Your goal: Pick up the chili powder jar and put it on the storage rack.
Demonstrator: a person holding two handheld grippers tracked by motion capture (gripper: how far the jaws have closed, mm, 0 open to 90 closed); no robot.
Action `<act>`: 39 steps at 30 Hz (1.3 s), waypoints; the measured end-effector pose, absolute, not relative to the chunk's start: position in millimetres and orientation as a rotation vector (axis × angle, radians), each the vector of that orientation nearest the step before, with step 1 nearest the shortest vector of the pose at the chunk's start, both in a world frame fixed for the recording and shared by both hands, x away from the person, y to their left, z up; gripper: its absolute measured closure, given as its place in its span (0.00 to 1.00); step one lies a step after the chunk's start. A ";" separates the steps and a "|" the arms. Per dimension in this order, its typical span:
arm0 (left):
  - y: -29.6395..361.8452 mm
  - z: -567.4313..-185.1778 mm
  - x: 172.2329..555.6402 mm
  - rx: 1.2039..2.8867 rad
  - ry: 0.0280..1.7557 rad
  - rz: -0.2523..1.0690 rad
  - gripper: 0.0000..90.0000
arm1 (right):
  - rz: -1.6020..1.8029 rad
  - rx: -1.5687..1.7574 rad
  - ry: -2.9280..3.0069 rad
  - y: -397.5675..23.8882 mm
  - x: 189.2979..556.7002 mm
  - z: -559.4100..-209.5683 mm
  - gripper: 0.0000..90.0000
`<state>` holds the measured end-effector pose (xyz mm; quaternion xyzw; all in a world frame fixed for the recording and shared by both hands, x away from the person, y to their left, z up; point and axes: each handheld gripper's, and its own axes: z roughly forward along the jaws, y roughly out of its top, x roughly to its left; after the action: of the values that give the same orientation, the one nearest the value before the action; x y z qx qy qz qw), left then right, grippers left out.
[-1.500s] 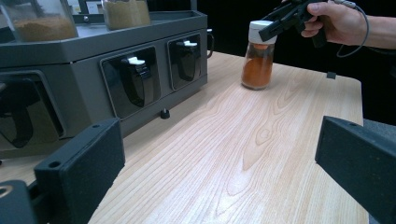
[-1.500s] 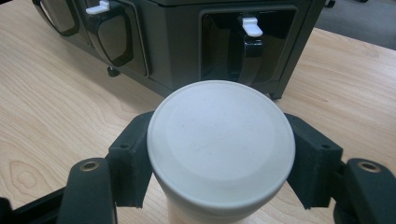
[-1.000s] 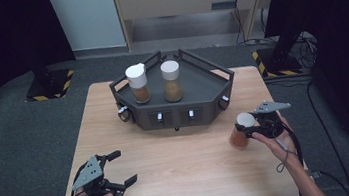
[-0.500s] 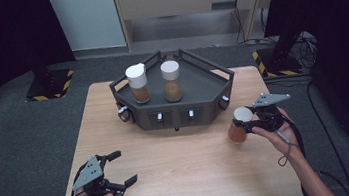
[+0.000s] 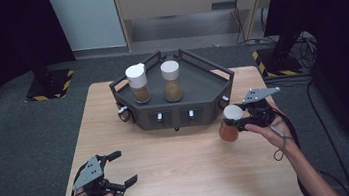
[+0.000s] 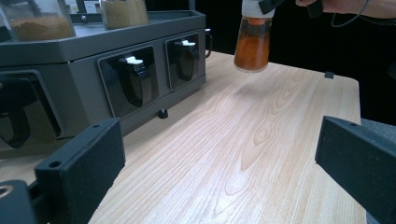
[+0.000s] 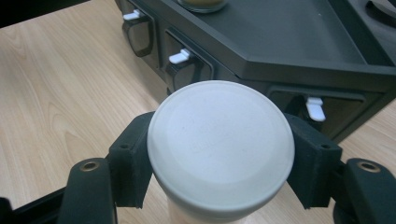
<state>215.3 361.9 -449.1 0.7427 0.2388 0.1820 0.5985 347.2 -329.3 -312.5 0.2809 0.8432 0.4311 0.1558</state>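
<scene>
1. Pale wooden table (image 5: 182, 177) carries a dark grey tray (image 5: 211, 86).
2. Right tool (image 5: 239, 120) is clamped on the white-capped jar (image 5: 229, 124) of orange powder, seemingly clear of the table, just beside the tray's right corner.
3. Left tool (image 5: 122, 169) rests gaping and unladen, well apart from the tray.
4. Two more jars (image 5: 138, 85) stand in the tray.

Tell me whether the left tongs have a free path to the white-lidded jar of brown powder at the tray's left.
Probably yes: the left tongs are open, with bare wooden table ahead; only the dark tray's raised rail guards the white-lidded jar.
</scene>
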 end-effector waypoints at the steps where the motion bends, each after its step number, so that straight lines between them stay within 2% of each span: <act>1: 361.9 -449.0 215.3 1.723 0.554 0.422 0.00 | 1.236 0.797 2.421 -327.9 348.5 -311.7 0.38; 21: 361.8 -449.0 215.7 1.725 0.552 0.419 0.00 | 1.248 0.742 2.457 -314.7 357.8 -287.3 0.38; 39: 361.4 -448.8 216.3 1.730 0.551 0.415 0.00 | 1.209 0.725 2.476 -298.2 370.5 -249.4 0.38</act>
<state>216.3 361.4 -448.8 0.7452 0.2376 0.1788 0.5969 370.5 -298.2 -249.4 0.2518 0.8597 0.4199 0.1457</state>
